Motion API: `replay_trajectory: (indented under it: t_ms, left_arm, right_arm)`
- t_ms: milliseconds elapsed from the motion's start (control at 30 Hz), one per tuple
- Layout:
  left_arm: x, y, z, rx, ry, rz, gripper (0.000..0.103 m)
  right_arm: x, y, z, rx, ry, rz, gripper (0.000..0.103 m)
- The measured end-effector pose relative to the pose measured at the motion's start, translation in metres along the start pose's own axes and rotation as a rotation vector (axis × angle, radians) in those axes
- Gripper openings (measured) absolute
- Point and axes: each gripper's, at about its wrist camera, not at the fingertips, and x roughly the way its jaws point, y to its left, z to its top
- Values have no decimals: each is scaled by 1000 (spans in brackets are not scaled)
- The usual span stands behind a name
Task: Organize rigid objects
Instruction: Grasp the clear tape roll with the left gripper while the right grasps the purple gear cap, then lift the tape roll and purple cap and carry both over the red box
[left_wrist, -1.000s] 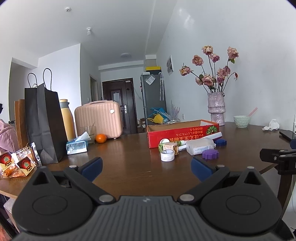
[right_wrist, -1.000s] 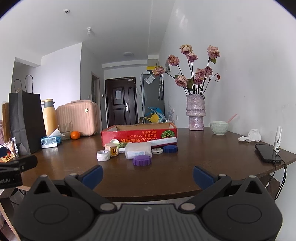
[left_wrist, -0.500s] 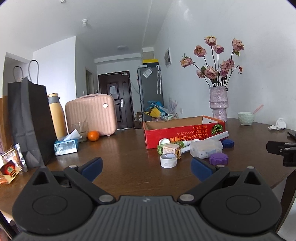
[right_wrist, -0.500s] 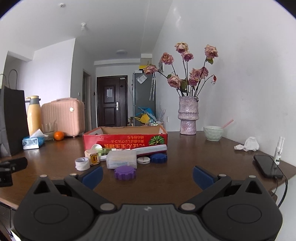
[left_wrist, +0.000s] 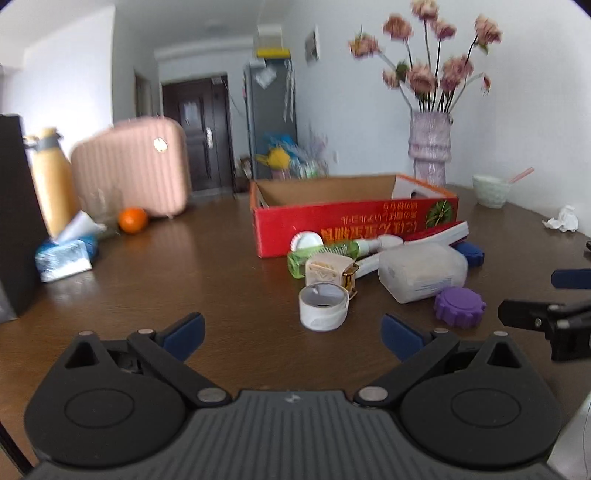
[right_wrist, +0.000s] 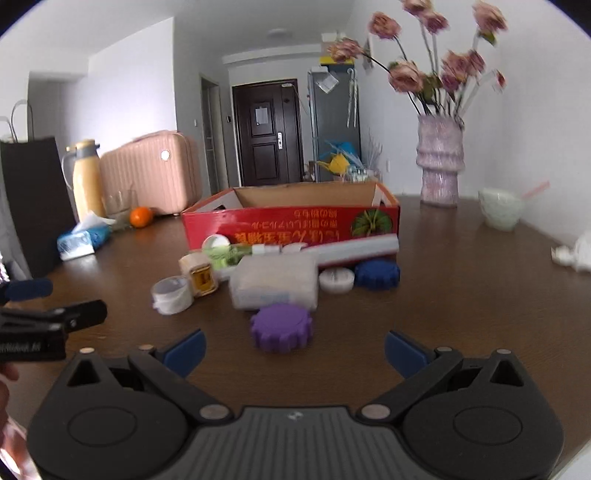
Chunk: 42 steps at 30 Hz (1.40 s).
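An open red cardboard box (left_wrist: 354, 214) (right_wrist: 291, 218) stands on the brown table (left_wrist: 184, 280). In front of it lie a white tape roll (left_wrist: 323, 307) (right_wrist: 173, 295), a small beige box with a gold clip (left_wrist: 330, 271), a green bottle (left_wrist: 325, 253), a clear plastic container (left_wrist: 423, 271) (right_wrist: 275, 282), a purple gear-shaped lid (left_wrist: 460, 307) (right_wrist: 282, 326), a blue gear-shaped lid (right_wrist: 376, 274) and a small white lid (right_wrist: 335, 280). My left gripper (left_wrist: 291, 332) is open just short of the tape roll. My right gripper (right_wrist: 293, 349) is open just short of the purple lid.
At the left stand a black paper bag (left_wrist: 14, 210), a yellow flask (left_wrist: 51, 184), a pink case (left_wrist: 129, 166), a tissue pack (left_wrist: 64, 254) and an orange (left_wrist: 133, 219). A flower vase (right_wrist: 439, 162), a pale bowl (right_wrist: 500, 208) and crumpled tissue (left_wrist: 561, 218) are at the right.
Both grippers have moved forward over the table and tilted down, so the cluster of objects is nearer and larger. Both stay open and empty.
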Motion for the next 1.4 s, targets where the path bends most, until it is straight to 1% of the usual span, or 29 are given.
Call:
replay_trajectory:
  t_ms: [100,133,167,200,233,267,300,333,367,400,433,533,633,733,800,967,1067,1200,1400]
  left_arm:
    - [29,1,11,-2,36,-70,102]
    - [38,0,14,7,48,-85,99]
    - [45,-2,16,20,53,-92,97]
    - [52,-3,18,32,61,-98,91]
    - [60,-3,19,37,75,-104,81]
    - [66,-2,20,29,91,-107,75]
    - [72,-1,20,18,118,-115,65]
    - [78,1,20,10,144,-127,59]
    - [83,2,19,2,160,-137,57]
    - [85,4,18,-5,167,-141,53]
    - [87,5,18,-7,171,-138,44]
    - [85,3,15,9,161,-131,43]
    - [72,2,12,7,144,-121,43]
    - [47,2,9,-18,115,-98,43]
    - [22,1,7,-21,74,-70,43]
    - [-49,-2,0,-32,-103,15,43]
    - [-84,-4,-5,-40,-174,42,43]
    - [-119,-7,-14,-59,-208,63,43]
    - [-162,-11,-28,-78,-256,83,43]
  right_arm:
    - [19,5,10,-41,21,7,103]
    - [23,5,12,-40,21,21,102]
    - [26,4,14,-32,26,31,97]
    - [33,5,16,-39,46,38,87]
    - [41,7,18,-55,75,44,83]
    - [47,8,19,-65,97,49,74]
    - [53,8,19,-64,110,52,69]
    - [57,9,20,-59,123,63,67]
    - [62,9,20,-58,134,72,60]
    - [66,10,20,-66,148,71,54]
    - [69,12,19,-75,158,61,51]
    - [71,12,18,-72,161,67,51]
    - [67,11,17,-72,159,71,50]
    - [52,15,14,-68,134,81,50]
    - [37,20,12,-79,105,74,50]
    - [-15,31,5,-107,-17,40,50]
    - [-49,34,0,-106,-123,31,50]
    - [-90,37,-9,-99,-231,30,50]
    - [-139,37,-21,-92,-330,21,50]
